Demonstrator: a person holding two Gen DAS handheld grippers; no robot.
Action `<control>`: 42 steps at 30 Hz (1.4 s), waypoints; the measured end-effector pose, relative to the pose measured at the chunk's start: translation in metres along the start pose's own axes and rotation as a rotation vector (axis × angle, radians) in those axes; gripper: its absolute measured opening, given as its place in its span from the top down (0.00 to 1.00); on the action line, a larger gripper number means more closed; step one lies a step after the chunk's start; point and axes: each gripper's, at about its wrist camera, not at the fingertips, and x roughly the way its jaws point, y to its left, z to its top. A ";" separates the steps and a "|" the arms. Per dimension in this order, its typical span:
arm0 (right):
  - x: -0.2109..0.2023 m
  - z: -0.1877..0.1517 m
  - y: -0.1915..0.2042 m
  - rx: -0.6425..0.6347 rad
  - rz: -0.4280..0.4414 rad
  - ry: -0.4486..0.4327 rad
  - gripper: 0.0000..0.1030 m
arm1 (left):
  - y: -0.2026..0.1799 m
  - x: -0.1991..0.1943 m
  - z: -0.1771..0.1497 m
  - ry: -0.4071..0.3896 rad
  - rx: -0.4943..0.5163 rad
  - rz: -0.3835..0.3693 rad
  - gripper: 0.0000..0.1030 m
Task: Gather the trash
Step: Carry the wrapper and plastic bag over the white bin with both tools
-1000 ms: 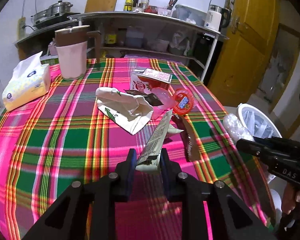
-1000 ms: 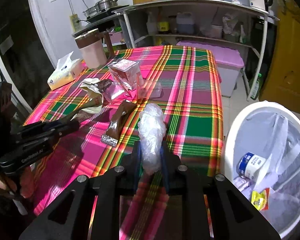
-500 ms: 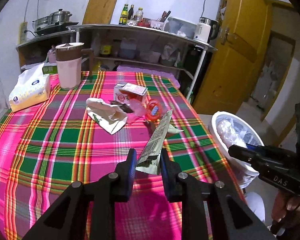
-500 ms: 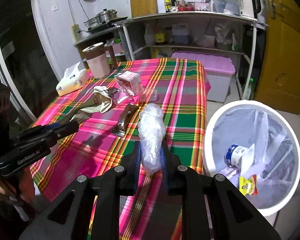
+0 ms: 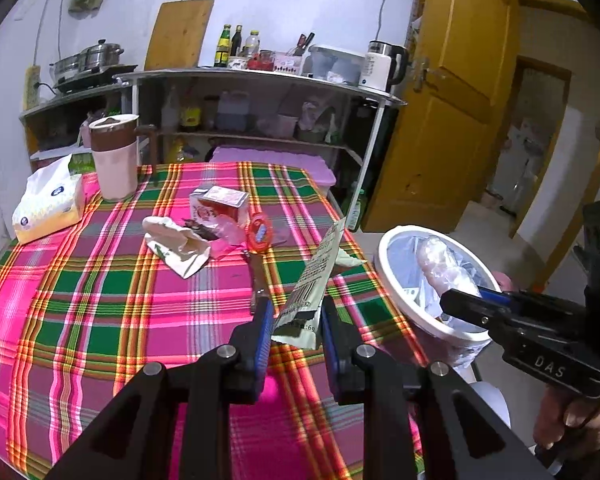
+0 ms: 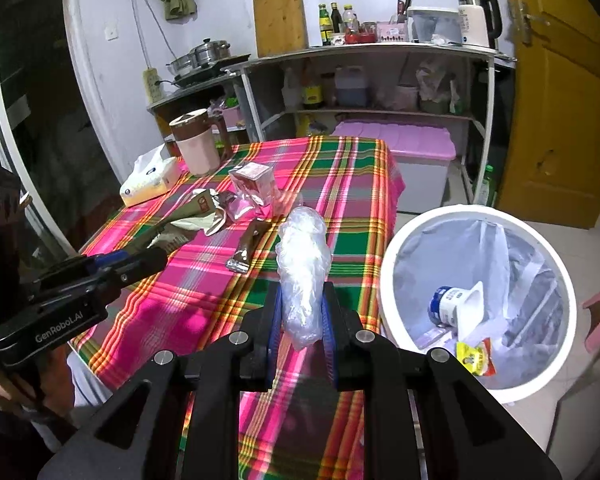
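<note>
The left gripper (image 5: 295, 322) is pinching a flat snack wrapper (image 5: 314, 282). The right gripper (image 6: 302, 322) is pinching crumpled clear plastic (image 6: 303, 268), left of the white bin (image 6: 396, 248).

Left tongs (image 5: 294, 320): matt black plastic arms, ribbed blue pads, bright metal screws. Pressed between pads: long pale-green printed foil snack wrapper (image 5: 314, 280), slight sheen. Right tongs (image 6: 302, 320): same build, pads closed on crumpled clear plastic film wad (image 6: 302, 276), glossy, wrinkled. Counter under woven plaid cloth, pink-green-yellow (image 5: 100, 280), matt. Round white plastic bin (image 6: 396, 248), smooth rim, thin translucent liner bag. Flat brown foil wrapper (image 6: 246, 246), shiny. Pink plastic jug, brown lid (image 5: 114, 156), smooth. Yellow wooden door (image 5: 452, 120), satin.
</note>
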 end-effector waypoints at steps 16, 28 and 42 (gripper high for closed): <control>-0.019 -0.008 -0.020 0.038 -0.037 -0.024 0.81 | -0.031 0.005 0.002 0.010 0.050 -0.047 0.77; -0.024 -0.014 -0.060 0.109 -0.102 -0.024 0.81 | -0.062 0.038 0.011 0.047 0.099 -0.115 0.77; -0.025 -0.021 -0.105 0.188 -0.164 -0.015 0.81 | -0.102 0.074 0.017 0.087 0.156 -0.183 0.77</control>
